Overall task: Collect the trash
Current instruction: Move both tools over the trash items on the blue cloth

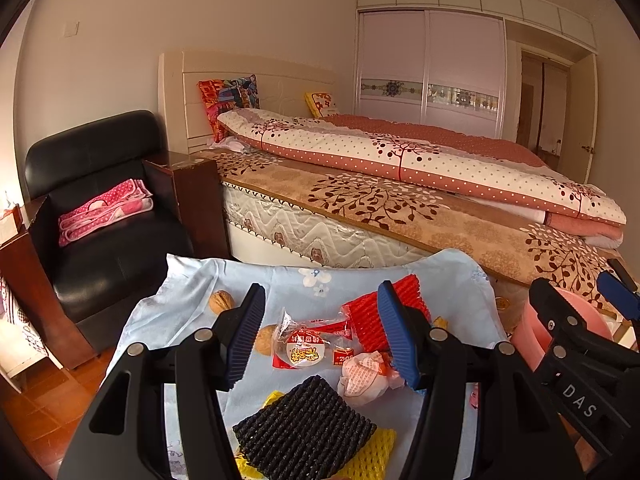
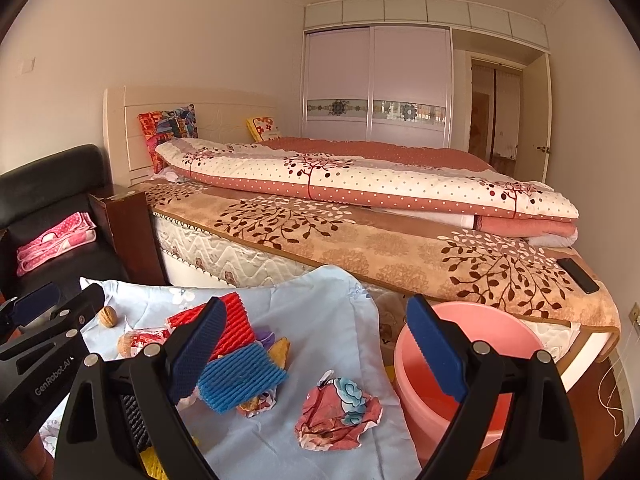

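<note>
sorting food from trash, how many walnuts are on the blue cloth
2: one walnut near the cloth's far left edge, another walnut beside the clear snack wrapper. More may hide under trash.

Warm, fairly bright daylight fills both fisheye views, with glare along the left frame edge beside the glossy black leather armchair (image 1: 100, 216), soft shadows under the folded spotted quilt (image 2: 360, 184), strong barrel bending of the pale sliding-door wardrobe (image 1: 430, 72), dark vignetted corners, and sharp focus throughout.
</note>
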`<state>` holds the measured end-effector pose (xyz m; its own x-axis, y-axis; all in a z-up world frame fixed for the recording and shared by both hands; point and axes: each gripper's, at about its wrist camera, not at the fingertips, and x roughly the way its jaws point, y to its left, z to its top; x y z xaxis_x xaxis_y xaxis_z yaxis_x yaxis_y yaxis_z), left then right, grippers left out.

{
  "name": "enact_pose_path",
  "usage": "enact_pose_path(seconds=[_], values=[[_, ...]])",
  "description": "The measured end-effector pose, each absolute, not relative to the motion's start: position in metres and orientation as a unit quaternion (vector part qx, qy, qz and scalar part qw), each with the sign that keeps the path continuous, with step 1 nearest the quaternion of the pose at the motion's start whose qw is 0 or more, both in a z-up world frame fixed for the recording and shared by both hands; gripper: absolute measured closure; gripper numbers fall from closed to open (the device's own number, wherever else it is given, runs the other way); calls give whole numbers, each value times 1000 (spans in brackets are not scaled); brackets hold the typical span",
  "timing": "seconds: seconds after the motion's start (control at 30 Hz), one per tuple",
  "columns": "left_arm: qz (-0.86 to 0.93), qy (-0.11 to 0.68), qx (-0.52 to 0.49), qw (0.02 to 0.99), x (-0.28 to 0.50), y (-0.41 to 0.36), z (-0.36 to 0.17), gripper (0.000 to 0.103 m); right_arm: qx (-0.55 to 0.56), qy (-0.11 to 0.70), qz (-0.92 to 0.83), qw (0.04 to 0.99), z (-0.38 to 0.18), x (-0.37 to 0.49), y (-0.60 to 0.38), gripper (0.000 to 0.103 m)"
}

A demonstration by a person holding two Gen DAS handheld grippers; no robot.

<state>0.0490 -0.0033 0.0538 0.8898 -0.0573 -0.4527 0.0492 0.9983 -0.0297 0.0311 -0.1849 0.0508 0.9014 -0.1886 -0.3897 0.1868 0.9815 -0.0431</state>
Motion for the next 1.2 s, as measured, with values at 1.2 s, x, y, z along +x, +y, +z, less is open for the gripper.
enact_pose_path(seconds=[1.2], values=[[-36,242,4,970,40,-12,46,44,-6,223,-103,969,33,25,-193,13]])
